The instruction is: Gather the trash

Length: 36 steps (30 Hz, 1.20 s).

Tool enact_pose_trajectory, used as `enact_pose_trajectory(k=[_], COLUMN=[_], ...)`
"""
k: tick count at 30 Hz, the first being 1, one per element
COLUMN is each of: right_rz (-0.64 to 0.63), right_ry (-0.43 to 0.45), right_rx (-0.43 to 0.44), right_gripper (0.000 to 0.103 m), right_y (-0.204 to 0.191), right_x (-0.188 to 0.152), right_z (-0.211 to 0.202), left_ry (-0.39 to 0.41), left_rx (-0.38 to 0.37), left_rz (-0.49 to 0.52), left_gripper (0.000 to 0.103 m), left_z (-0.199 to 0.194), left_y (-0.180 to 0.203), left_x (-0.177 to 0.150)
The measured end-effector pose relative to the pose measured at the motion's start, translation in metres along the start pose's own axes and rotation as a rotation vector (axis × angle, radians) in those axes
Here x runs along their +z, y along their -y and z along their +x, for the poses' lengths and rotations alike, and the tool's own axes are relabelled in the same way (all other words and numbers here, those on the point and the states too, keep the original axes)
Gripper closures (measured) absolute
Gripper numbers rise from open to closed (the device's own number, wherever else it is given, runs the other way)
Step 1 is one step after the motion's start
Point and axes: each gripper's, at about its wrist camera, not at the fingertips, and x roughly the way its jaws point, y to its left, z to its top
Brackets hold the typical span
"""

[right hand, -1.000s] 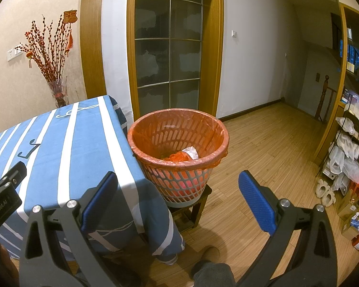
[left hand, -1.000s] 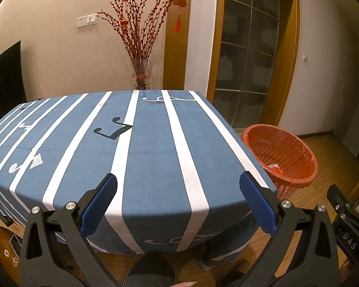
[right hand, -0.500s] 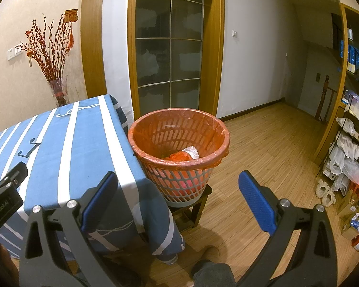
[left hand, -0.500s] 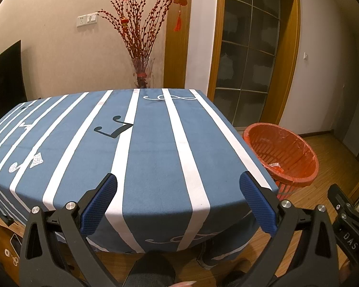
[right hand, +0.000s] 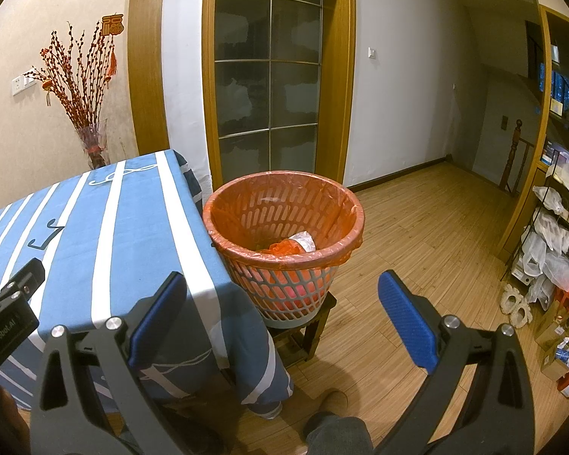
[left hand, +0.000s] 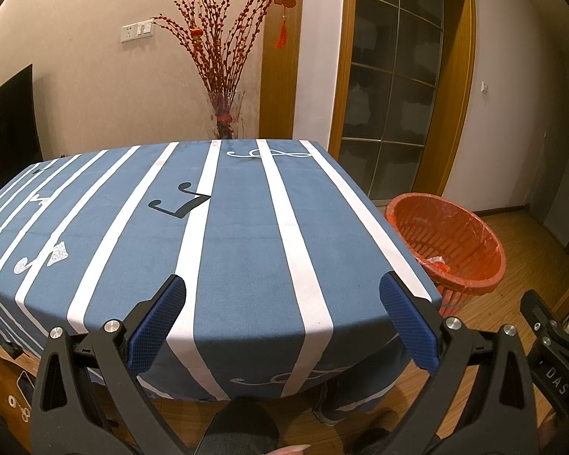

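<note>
The room has pale walls, a wood-framed glass door (right hand: 266, 76) and a wooden plank floor (right hand: 428, 235). A cluttered shelf rack (right hand: 557, 235) stands along the right side in the right wrist view. Filling most of the left wrist view is a table (left hand: 239, 250) covered by a blue cloth with white stripes running away from the camera and a few music-note shapes; nothing lies on the cloth. Behind its far edge a glass vase of red-berried branches (left hand: 223, 76) stands upright against the wall.

Just beside the table's right edge an orange trash basket (right hand: 284, 242) stands upright on a low dark stool (right hand: 303, 333), its round mouth facing up and its body tapering downward; an orange liner bag is folded over the rim. Inside it lie crumpled orange and white scraps of trash (right hand: 292, 244).

The left gripper (left hand: 282, 322) hovers over the near table edge, its blue-padded jaws spread wide with nothing between them. The right gripper (right hand: 282, 320) points toward the basket, jaws likewise spread and holding nothing
</note>
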Motion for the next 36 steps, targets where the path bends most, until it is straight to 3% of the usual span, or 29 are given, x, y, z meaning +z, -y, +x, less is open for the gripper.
enact_pose_trajectory(k=[36], right_rz=[-0.002], right_ry=[-0.003], right_rx=[0.001], right_gripper=[0.004], right_y=[-0.0002], right_x=[0.0013], right_z=[0.0004], left_ry=[-0.013], left_rx=[-0.003], left_rz=[0.009], left_gripper=[0.003], left_z=[0.0016], left_y=[-0.0043], left_x=[-0.0022])
